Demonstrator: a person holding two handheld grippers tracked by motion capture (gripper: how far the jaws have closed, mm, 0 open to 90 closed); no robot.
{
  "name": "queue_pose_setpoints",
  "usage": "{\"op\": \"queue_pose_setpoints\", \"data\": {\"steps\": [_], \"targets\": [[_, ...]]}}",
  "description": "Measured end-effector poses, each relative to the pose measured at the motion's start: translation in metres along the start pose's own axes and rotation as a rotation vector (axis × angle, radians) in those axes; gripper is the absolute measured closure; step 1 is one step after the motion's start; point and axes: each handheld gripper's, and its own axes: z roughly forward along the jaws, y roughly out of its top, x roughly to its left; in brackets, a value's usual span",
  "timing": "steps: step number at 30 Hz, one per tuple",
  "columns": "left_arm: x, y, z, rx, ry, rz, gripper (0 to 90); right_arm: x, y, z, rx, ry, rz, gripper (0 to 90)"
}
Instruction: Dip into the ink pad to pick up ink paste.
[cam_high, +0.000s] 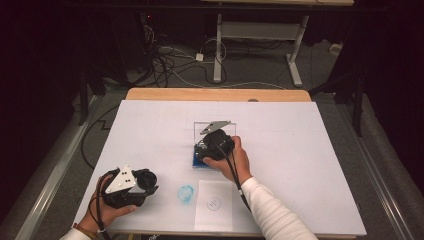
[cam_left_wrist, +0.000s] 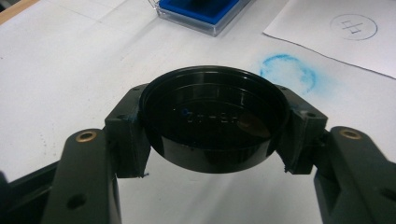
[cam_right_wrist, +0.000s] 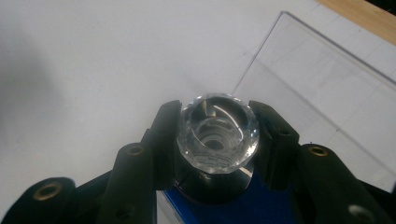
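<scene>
My left gripper (cam_left_wrist: 215, 125) is shut on a shallow black round cap (cam_left_wrist: 212, 135), held open side up just above the white sheet; in the high view this gripper (cam_high: 146, 181) sits at the near left. My right gripper (cam_right_wrist: 218, 127) is shut on a stamp with a clear faceted knob (cam_right_wrist: 217, 140) and a black base. The base rests on the blue ink pad (cam_right_wrist: 266, 207) of a clear case (cam_high: 199, 161) near the table's middle, where the right gripper (cam_high: 204, 151) points down.
A smeared blue ring (cam_high: 185, 193) marks the white sheet (cam_high: 300, 150) near the front. Beside it lies a small paper (cam_high: 213, 203) with a stamped circle. The case's clear lid (cam_right_wrist: 327, 102) stands open behind the pad. The wooden table edge (cam_high: 215, 94) runs along the back.
</scene>
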Motion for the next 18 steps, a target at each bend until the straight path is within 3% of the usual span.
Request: {"op": "queue_pose_setpoints", "data": {"steps": [6, 18], "targets": [[0.0, -0.0001, 0.0008, 0.007, -0.003, 0.003, 36.2, 0.0004, -0.0048, 0.0068, 0.031, -0.002, 0.016, 57.3], [-0.0009, -0.0001, 0.0027, 0.015, -0.013, 0.004, 36.2, -0.0015, -0.0076, 0.0073, 0.019, -0.012, 0.017, 57.2]]}}
